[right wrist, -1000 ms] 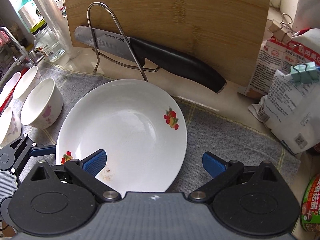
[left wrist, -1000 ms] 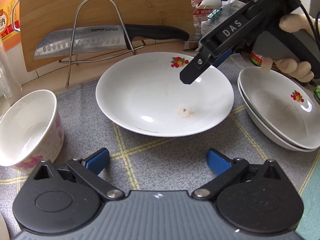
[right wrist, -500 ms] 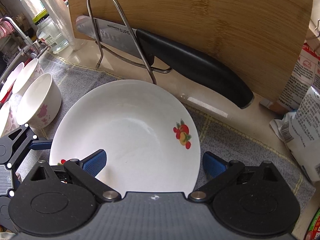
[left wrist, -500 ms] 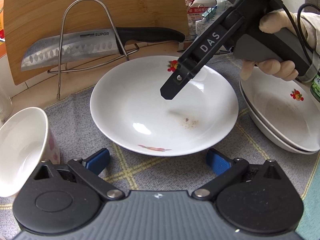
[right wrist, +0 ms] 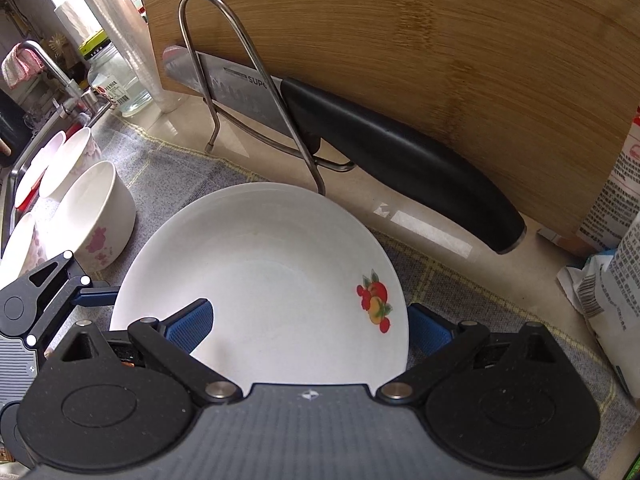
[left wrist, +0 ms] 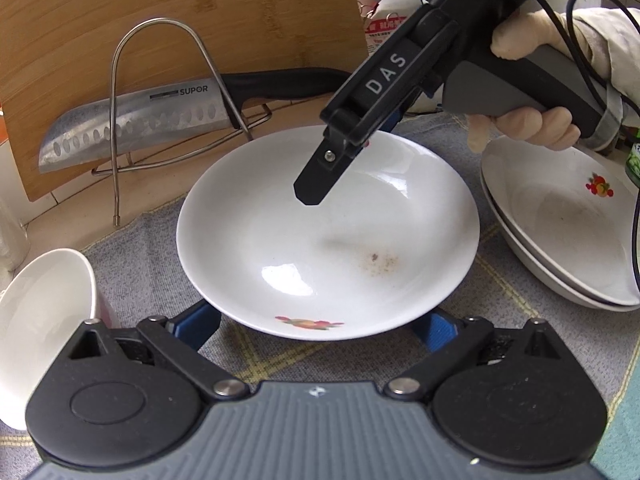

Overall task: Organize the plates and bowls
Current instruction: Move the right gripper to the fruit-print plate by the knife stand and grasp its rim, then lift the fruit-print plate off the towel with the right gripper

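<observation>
The plate point(left wrist: 328, 236) lies on the mat in front of the knife rack point(left wrist: 168, 120). Both my grippers — left point(left wrist: 316, 330), right point(right wrist: 310, 322) — stand spread at its rim, gripping nothing; I'd close squarely on the edge before lifting.

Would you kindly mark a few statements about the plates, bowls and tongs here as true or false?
1. The middle plate has brown specks inside. True.
2. The knife lies flat on the cloth. False: it rests in the wire rack against the cutting board.
3. Two plates are stacked to the right of the middle plate. True.
4. The right tongs are shut. False: both jaws stand wide apart, with the plate's rim between them.
5. The left tongs grip the floral bowl. False: they are open, and the bowl stands apart to their left.
</observation>
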A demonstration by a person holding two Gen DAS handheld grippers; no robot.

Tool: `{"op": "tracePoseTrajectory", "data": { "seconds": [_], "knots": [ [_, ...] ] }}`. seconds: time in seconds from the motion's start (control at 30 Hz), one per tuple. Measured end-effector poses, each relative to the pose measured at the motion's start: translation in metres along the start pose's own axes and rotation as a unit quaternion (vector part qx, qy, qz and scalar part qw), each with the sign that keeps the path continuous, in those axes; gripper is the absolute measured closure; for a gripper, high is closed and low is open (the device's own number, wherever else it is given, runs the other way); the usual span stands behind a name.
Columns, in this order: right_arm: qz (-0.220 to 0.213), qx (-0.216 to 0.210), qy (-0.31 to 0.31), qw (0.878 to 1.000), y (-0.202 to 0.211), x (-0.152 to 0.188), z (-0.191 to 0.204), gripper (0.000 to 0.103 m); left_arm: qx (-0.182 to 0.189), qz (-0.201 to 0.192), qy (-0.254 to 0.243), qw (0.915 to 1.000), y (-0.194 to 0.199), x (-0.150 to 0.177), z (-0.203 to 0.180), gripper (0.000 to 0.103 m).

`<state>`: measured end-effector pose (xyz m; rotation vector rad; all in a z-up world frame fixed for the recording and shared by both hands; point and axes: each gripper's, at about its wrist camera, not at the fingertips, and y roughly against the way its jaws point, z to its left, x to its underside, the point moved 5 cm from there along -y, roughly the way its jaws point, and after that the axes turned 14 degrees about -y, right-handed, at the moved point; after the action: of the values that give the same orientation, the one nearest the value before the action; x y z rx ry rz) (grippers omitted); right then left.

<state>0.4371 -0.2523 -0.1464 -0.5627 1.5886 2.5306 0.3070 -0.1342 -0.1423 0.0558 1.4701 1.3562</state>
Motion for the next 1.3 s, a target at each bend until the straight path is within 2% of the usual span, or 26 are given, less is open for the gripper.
{"op": "tracePoseTrajectory", "data": {
  "seconds": [0.6, 1.3],
  "knots": [
    [0.016, -0.015, 0.019, 1.000, -0.001, -0.013, 0.005, 0.010, -0.001, -0.003, -0.009, 1.0000, 0.000, 0.000, 0.001, 0.000],
    [0.017, -0.008, 0.010, 1.000, 0.001, -0.009, 0.004, 0.010, 0.007, 0.002, -0.006, 1.0000, 0.000, -0.005, 0.005, 0.003]
  ]
}}
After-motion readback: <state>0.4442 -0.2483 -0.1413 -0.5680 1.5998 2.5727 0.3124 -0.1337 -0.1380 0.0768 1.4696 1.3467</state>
